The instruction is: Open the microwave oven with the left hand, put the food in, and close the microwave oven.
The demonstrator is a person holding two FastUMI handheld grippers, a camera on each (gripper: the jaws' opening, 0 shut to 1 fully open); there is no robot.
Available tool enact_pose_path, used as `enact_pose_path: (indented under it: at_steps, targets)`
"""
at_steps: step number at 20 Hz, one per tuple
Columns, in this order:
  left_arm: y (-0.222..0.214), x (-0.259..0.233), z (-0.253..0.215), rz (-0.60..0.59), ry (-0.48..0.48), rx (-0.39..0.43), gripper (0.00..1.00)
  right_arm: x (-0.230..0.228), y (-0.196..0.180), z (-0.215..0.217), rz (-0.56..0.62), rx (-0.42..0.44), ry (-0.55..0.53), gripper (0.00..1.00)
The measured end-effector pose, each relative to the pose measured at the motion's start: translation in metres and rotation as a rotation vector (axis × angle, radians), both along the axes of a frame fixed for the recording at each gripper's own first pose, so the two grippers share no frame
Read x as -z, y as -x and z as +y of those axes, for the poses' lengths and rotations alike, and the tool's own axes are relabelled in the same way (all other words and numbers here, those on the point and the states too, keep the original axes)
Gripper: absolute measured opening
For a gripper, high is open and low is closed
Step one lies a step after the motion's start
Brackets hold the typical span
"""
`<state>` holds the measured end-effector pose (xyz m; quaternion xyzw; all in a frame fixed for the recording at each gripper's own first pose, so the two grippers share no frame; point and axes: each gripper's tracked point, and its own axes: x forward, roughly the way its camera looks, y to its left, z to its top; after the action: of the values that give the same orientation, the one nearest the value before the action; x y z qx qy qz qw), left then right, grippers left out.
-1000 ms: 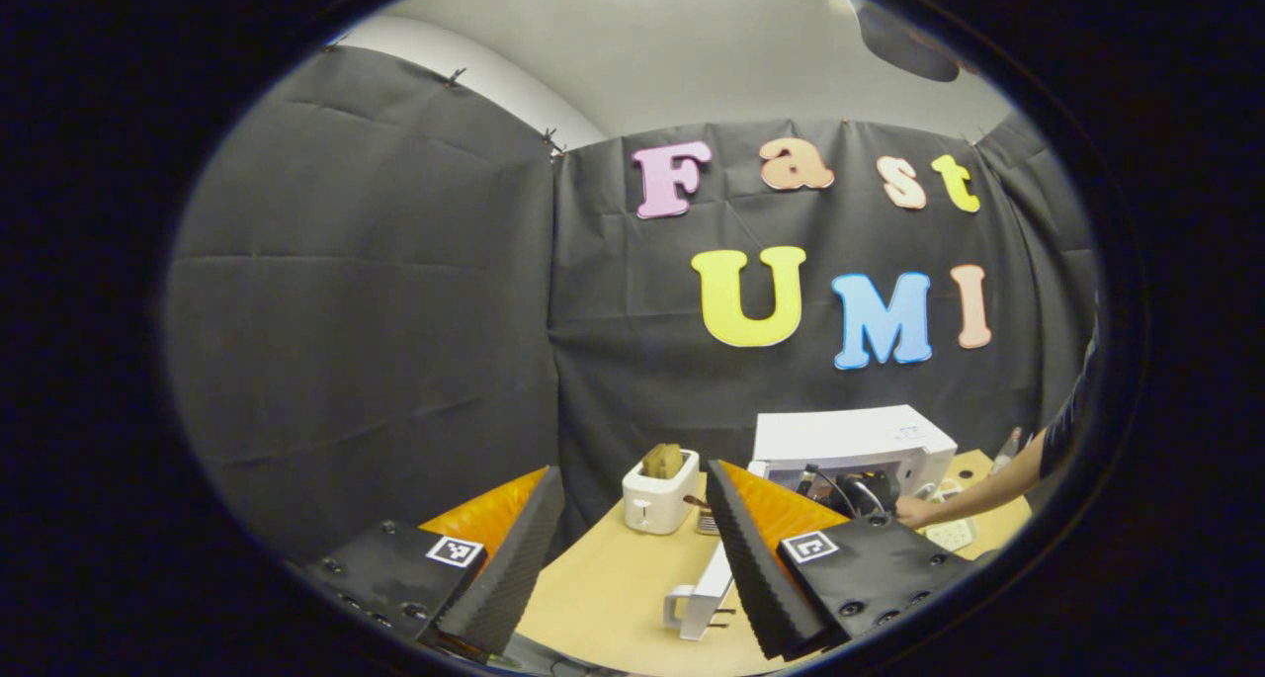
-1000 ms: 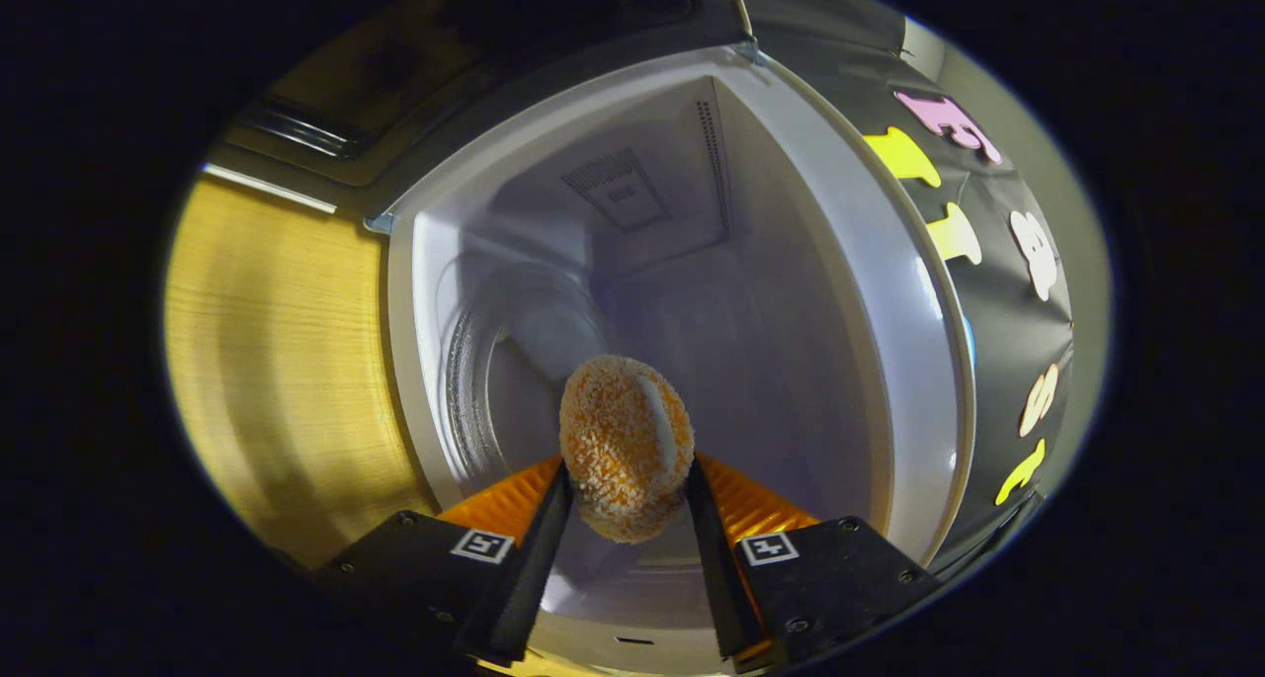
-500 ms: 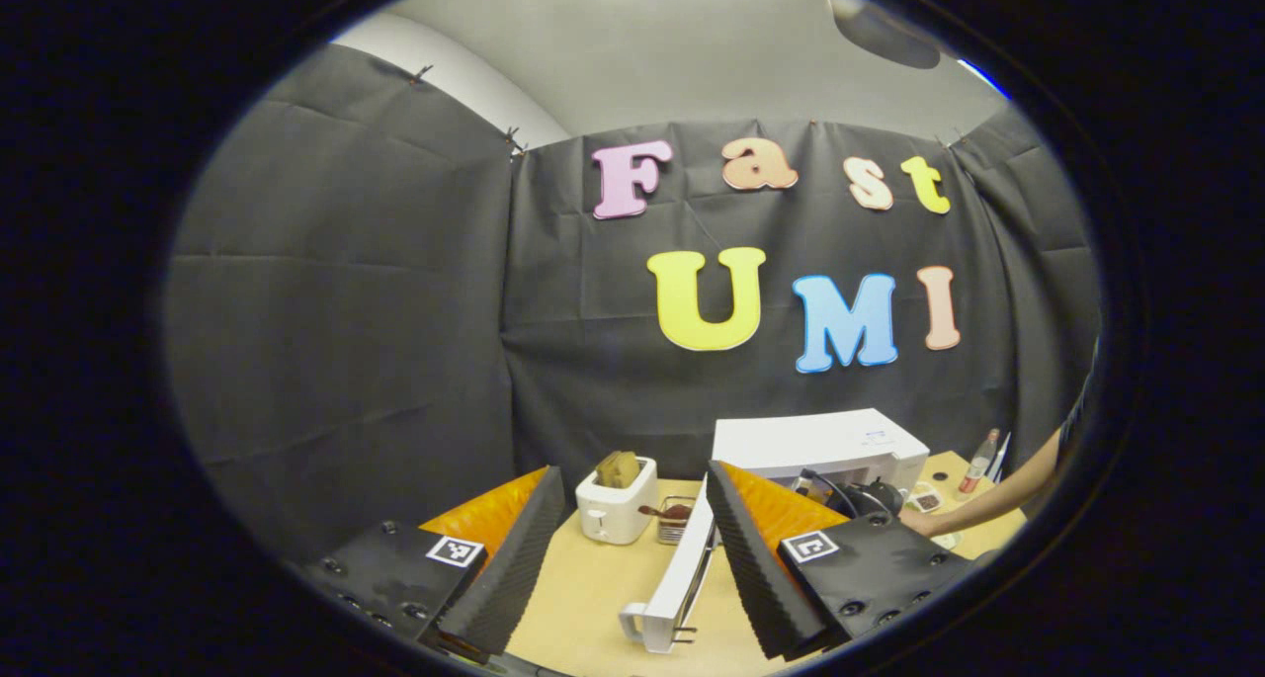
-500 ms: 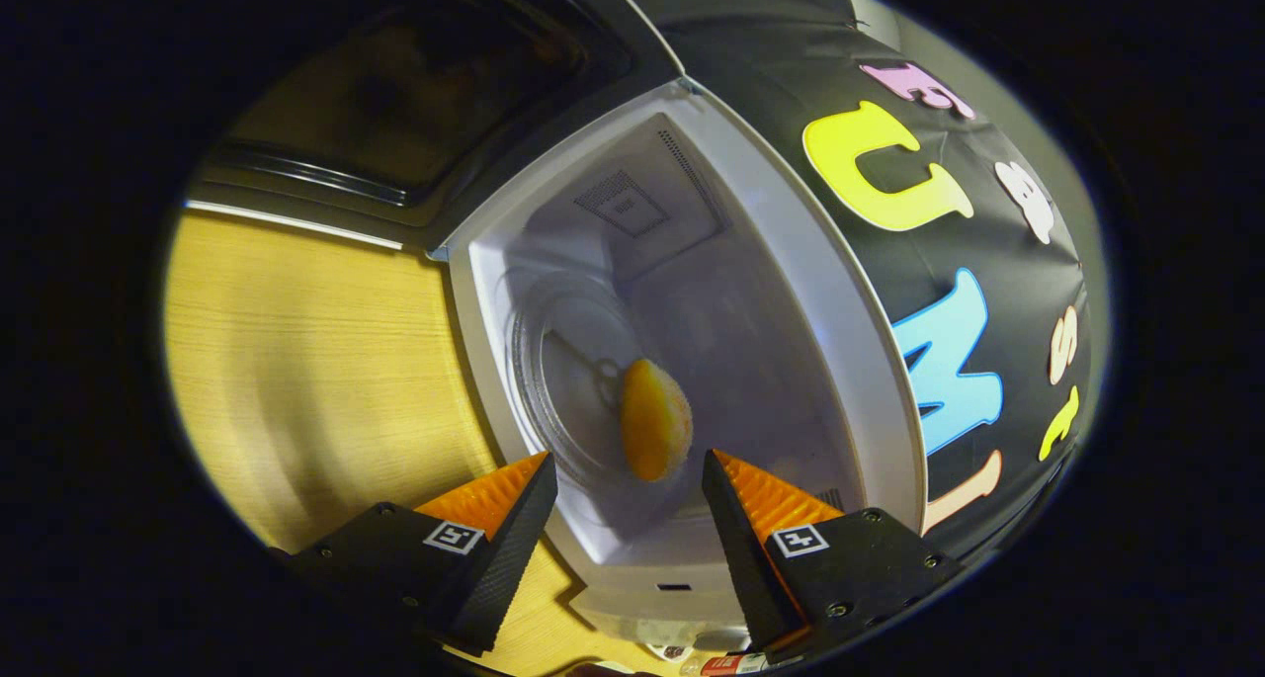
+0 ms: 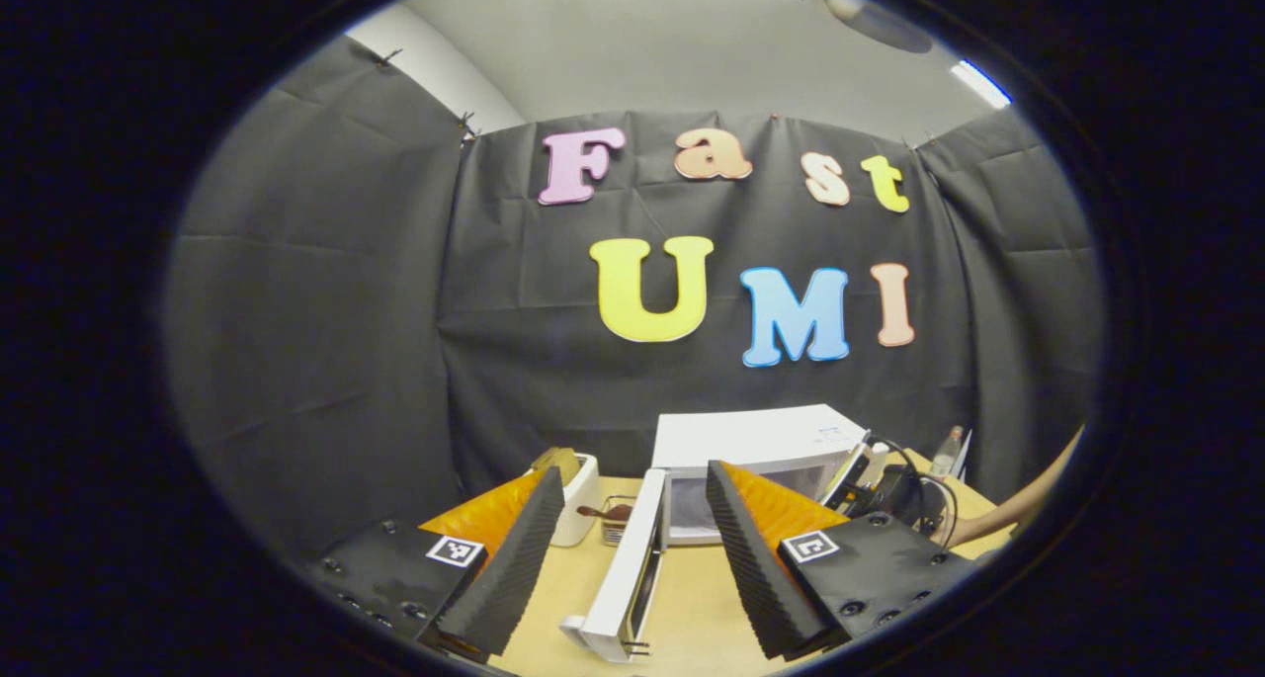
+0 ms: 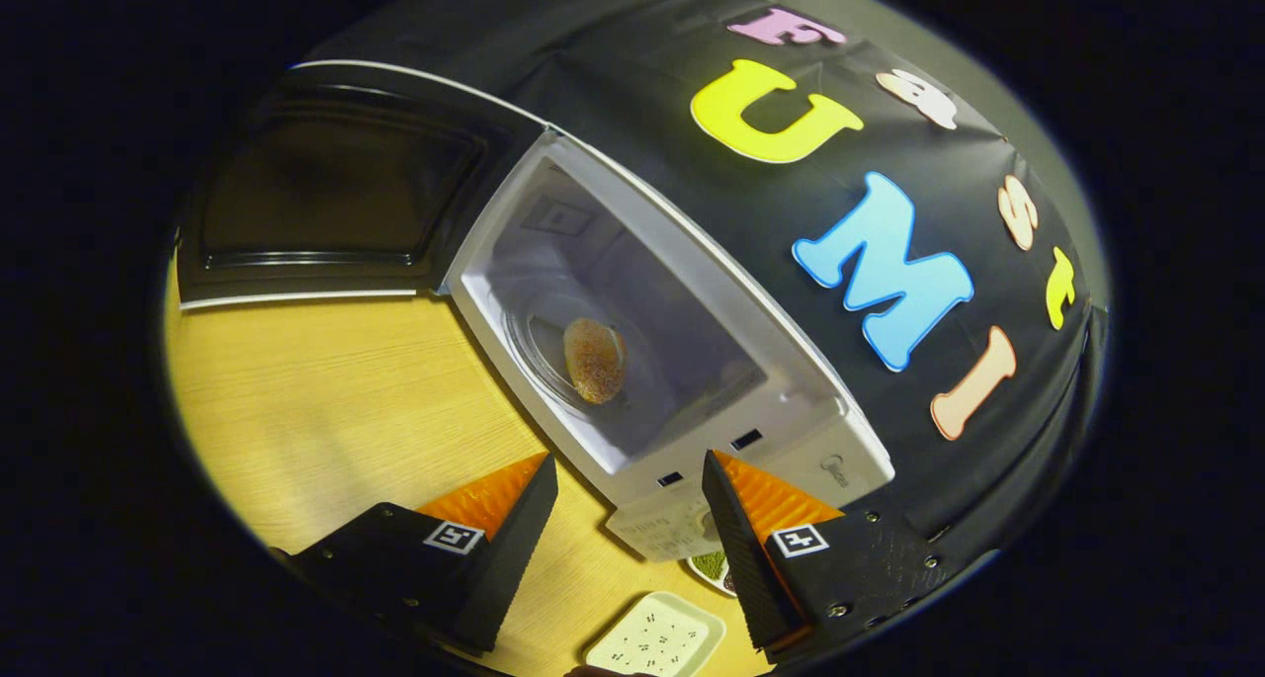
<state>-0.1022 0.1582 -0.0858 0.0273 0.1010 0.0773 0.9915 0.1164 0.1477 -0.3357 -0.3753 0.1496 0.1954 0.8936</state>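
With the food (image 6: pixel 594 360) inside the microwave (image 6: pixel 682 380), both the right gripper (image 6: pixel 630 519) and left gripper (image 5: pixel 632 549) hang spread and empty; shutting the open door (image 5: pixel 623 578), bottom centre, comes next.

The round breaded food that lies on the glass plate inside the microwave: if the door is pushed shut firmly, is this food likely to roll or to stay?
The food looks rounded like an egg, so a hard jolt could probably rock or roll it. Its crumbed surface seems rough, which likely grips the glass plate somewhat. The door stands wide open, so a gentle push seems safer.
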Motion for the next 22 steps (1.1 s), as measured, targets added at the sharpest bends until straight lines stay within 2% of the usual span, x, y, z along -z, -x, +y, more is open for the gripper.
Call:
enact_pose_path:
  at_steps: [2,5,8,12,18,22]
  targets:
    - [-0.008,0.000,-0.006,-0.007,0.009,0.035,0.94,-0.014,0.013,-0.010,0.013,0.045,-0.078,0.90]
    - [-0.018,-0.004,-0.018,-0.040,0.024,0.108,0.94,-0.045,0.041,-0.021,0.044,0.133,-0.253,0.90]
    - [-0.028,0.004,-0.028,-0.044,0.041,0.167,0.94,-0.097,0.067,-0.028,0.006,0.204,-0.429,0.90]
    - [-0.041,0.008,-0.036,-0.053,0.090,0.223,0.94,-0.161,0.087,-0.034,-0.079,0.250,-0.637,0.90]
    - [-0.054,0.010,-0.043,-0.059,0.117,0.275,0.94,-0.223,0.124,-0.057,-0.197,0.315,-0.735,0.89]
    - [-0.050,0.016,-0.041,-0.058,0.103,0.265,0.94,-0.238,0.140,-0.059,-0.223,0.315,-0.752,0.90]
